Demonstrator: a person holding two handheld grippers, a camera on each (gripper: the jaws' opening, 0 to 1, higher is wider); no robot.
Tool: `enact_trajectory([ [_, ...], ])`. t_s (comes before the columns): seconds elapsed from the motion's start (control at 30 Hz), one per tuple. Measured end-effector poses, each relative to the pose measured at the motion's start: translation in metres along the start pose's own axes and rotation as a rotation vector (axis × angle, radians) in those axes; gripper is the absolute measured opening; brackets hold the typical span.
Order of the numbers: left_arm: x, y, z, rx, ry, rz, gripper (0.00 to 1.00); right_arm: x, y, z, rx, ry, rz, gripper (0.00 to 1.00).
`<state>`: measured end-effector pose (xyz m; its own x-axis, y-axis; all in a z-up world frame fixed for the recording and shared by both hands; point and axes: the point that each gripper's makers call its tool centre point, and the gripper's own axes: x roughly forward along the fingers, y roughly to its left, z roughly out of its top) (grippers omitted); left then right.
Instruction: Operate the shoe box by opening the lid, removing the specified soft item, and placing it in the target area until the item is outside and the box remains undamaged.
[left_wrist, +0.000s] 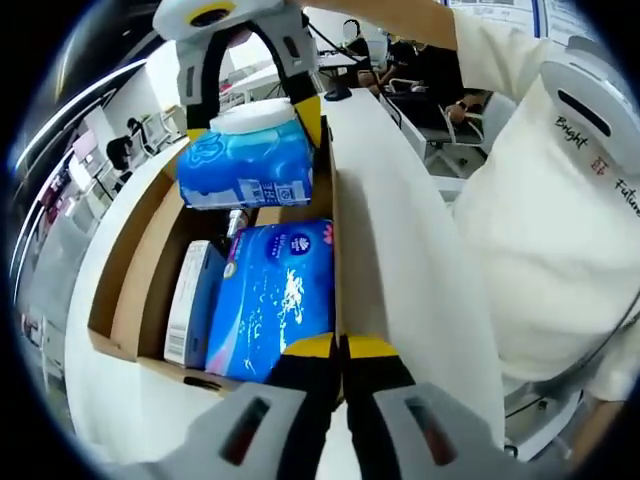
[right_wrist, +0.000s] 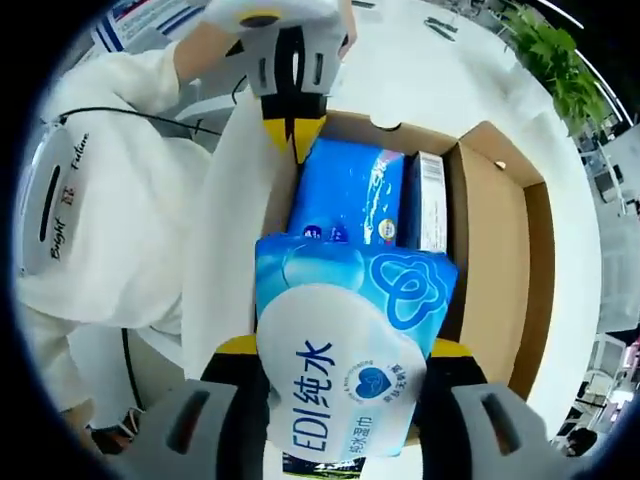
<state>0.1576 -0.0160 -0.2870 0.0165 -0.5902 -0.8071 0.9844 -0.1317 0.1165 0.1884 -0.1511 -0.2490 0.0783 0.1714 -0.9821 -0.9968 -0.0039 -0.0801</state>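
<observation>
In the left gripper view, the open cardboard shoe box (left_wrist: 130, 290) lies with brown inner walls and a white outside. Inside it, from left to right, a slim white-and-blue carton (left_wrist: 190, 305) stands on edge against a glossy blue soft pack (left_wrist: 275, 295) printed with pale swirls. Above them, the right gripper (left_wrist: 255, 115) holds a light-blue wet-wipe pack (left_wrist: 248, 160) over the box's far end, its yellow-tipped fingers (left_wrist: 310, 118) pressing the pack's sides. Just right of the blue pack, the white lid (left_wrist: 400, 250) stands raised, pinched on its near edge by the left gripper (left_wrist: 340, 352), whose jaws meet tightly on it. Further right, a person's white sleeve (left_wrist: 560, 230) crowds close to the lid.

In the right gripper view, the sleeve (right_wrist: 110, 230) is on the left and the lid (right_wrist: 230, 240) beside it, clamped at the top by the left gripper (right_wrist: 293, 130). The wet-wipe pack (right_wrist: 350, 350), soft and slightly crumpled with a rounded white label, sits between the right gripper's (right_wrist: 345, 385) jaws, hiding part of the box (right_wrist: 500, 250) interior.
</observation>
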Motion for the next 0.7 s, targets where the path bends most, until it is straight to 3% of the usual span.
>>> enact_trajectory([
  [0.17, 0.000, 0.000, 0.000, -0.001, 0.004, 0.002, 0.01, -0.008, -0.001, -0.011, -0.008, 0.077, 0.000, 0.58],
  [0.63, 0.000, -0.001, 0.000, -0.006, 0.003, 0.000, 0.01, -0.037, 0.000, -0.013, -0.021, 0.081, -0.027, 0.58],
  [0.7, 0.000, -0.001, 0.000, -0.006, 0.001, 0.003, 0.01, -0.040, -0.002, -0.016, -0.055, 0.078, -0.044, 0.58],
])
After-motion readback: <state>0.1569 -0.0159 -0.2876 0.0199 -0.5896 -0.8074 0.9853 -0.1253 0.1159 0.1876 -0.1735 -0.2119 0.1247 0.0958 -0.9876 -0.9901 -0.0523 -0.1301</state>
